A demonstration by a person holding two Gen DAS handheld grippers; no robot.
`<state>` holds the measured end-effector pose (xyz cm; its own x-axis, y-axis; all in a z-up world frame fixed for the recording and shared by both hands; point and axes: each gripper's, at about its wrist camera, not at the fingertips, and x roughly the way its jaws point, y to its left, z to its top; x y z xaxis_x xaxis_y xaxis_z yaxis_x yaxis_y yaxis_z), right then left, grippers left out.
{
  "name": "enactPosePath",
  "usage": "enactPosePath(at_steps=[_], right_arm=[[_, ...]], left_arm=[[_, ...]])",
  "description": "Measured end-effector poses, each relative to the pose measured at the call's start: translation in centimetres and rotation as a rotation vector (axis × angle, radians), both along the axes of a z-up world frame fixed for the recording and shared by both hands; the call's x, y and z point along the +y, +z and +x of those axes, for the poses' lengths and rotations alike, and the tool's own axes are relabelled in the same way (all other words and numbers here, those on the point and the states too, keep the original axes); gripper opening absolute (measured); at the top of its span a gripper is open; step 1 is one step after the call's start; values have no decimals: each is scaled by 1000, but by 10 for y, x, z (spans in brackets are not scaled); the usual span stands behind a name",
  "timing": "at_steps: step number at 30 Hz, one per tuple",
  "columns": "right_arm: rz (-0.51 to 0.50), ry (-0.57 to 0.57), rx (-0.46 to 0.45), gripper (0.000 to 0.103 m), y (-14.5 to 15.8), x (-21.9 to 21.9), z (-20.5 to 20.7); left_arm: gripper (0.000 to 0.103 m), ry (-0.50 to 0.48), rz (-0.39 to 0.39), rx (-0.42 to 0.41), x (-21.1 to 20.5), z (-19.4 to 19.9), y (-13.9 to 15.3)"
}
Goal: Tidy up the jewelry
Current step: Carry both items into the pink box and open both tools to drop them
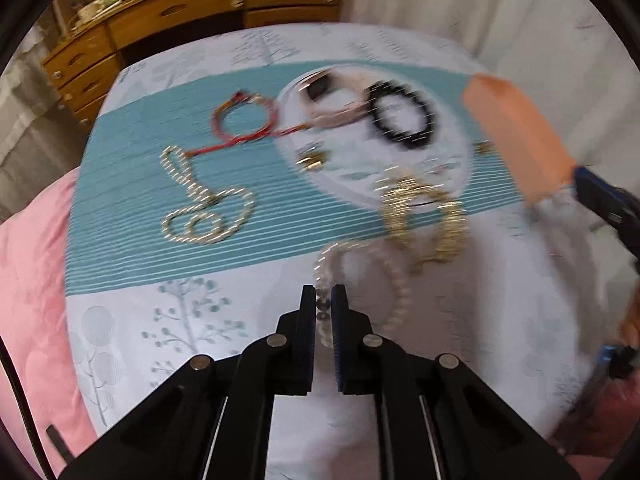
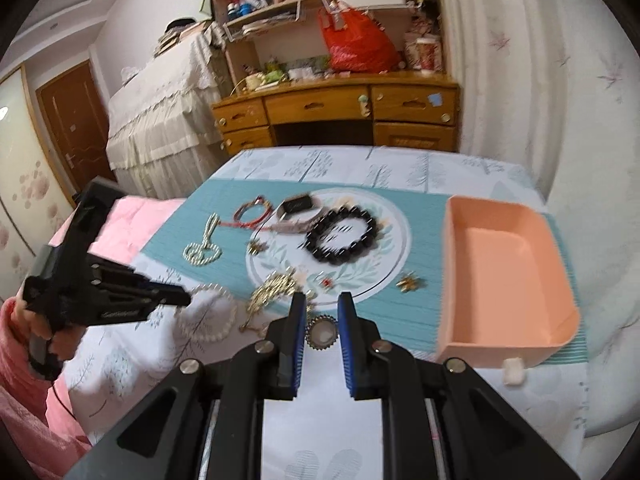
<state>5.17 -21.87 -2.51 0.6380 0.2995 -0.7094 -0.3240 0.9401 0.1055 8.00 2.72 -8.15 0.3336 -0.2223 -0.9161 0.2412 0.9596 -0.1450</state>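
Left wrist view: left gripper (image 1: 324,300) is seen clenched on a pearl bracelet (image 1: 394,280), its loop trailing right over the bedspread (image 1: 192,248). Right wrist view: right gripper (image 2: 322,308) is seen grasping a round toothed brooch (image 2: 321,333). Black bead bracelet (image 2: 341,235) is laid farther off; orange tray (image 2: 504,280) at right

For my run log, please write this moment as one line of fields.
left gripper: shut on pearl bracelet | right gripper: shut on round brooch | orange tray: empty
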Motion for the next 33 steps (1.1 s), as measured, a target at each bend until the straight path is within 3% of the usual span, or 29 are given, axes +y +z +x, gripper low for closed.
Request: enactPosePath(at_steps=[8,16,24,33], right_arm=[[0,-100,-63,16,32,-32,-2],[40,-191,-77,16,57,-65,3],[96,-250,-127,16,58,-105,6],[126,-285,-110,16,41,-138,19]], left_arm=[[5,-145,-115,-105,-33,-15,73],[5,-248,-98,-254,-90,-2,129],[5,-288,-118,-319,-161,28,139],[5,-317,-160,-303,-232,65,106]])
